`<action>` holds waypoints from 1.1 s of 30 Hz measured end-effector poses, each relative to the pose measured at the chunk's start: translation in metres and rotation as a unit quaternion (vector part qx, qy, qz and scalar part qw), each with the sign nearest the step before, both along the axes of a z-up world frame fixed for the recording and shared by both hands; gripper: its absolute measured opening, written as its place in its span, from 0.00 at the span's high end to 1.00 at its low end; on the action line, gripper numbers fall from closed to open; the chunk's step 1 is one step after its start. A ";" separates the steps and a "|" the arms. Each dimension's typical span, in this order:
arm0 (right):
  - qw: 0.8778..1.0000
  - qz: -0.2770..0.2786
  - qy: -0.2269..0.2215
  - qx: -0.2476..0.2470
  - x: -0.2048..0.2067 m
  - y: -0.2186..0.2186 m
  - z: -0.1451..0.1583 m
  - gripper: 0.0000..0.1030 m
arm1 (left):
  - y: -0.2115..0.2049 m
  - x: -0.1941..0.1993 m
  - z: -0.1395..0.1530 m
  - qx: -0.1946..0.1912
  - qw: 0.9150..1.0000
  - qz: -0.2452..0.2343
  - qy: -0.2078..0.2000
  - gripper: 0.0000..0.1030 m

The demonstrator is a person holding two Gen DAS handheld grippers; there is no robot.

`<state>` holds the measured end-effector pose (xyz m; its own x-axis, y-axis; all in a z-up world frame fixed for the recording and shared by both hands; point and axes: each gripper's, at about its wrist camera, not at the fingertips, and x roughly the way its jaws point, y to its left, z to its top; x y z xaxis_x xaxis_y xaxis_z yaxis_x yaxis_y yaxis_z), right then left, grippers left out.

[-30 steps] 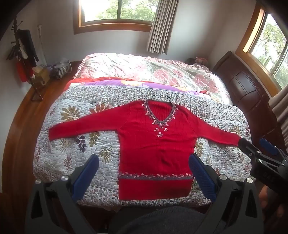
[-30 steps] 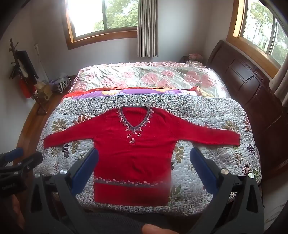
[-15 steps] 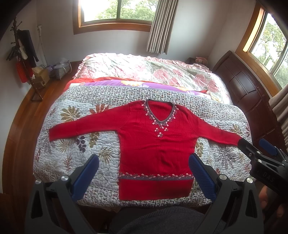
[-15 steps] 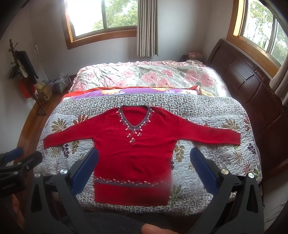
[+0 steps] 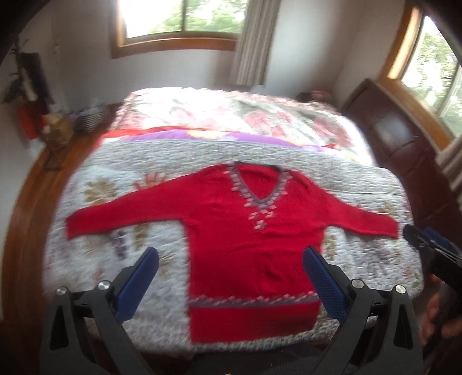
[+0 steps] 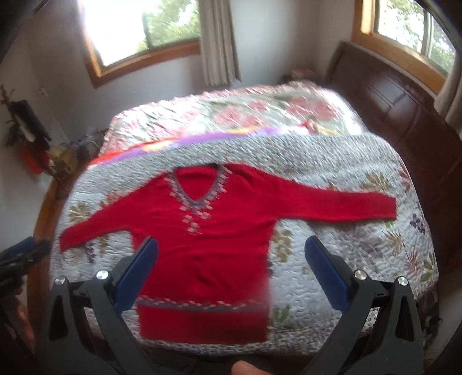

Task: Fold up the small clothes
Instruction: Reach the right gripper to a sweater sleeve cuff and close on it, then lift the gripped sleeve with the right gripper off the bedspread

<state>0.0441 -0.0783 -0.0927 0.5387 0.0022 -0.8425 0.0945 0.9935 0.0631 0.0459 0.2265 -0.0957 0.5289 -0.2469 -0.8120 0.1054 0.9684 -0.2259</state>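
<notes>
Quilted cotton in a leafy floral print covers the near end of the bed, with a pink flowered bedspread seen further back and a purple strip between them. Dark wood panelling runs along the right side of the bed, and two wood-framed windows with pale curtains are set in the white walls. Some clutter is seen in the left corner, too blurred to make out.

A red sweater with a grey-trimmed V neck is laid flat, front up, on the quilt, both sleeves stretched out sideways and the hem at the near edge.

The left claw is spread wide, blue pads well apart, nothing gripped, hovering over the sweater's lower body. The right claw is likewise wide open and empty, held over the sweater's right half. No contact with the fabric can be seen. Both views are motion-blurred.
</notes>
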 end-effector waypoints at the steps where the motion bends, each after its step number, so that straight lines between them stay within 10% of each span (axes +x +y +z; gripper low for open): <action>1: 1.000 -0.012 0.008 0.001 0.004 -0.014 -0.012 0.03 | -0.004 0.010 -0.016 -0.011 1.000 -0.014 0.010 0.04; 8: 0.982 -0.152 0.067 0.084 0.018 -0.165 -0.108 0.04 | -0.042 0.052 -0.091 0.001 0.995 -0.040 0.090 0.04; 19: 0.893 -0.338 0.057 0.292 0.014 -0.382 -0.221 0.36 | -0.092 0.064 -0.143 -0.037 0.986 0.016 0.164 0.04; 27: 0.817 -0.412 0.011 0.404 0.021 -0.468 -0.271 0.47 | -0.126 0.057 -0.150 -0.047 0.982 0.041 0.180 0.04; 33: 0.801 -0.420 0.007 0.427 0.035 -0.494 -0.284 0.53 | -0.141 0.057 -0.152 -0.043 0.980 0.050 0.189 0.04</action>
<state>0.0791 -0.5719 -0.3765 0.6436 0.2223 -0.7323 0.7130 0.1736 0.6793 0.1027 0.0853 -0.2478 0.2196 -0.2852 -0.9330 -0.0955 0.9454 -0.3115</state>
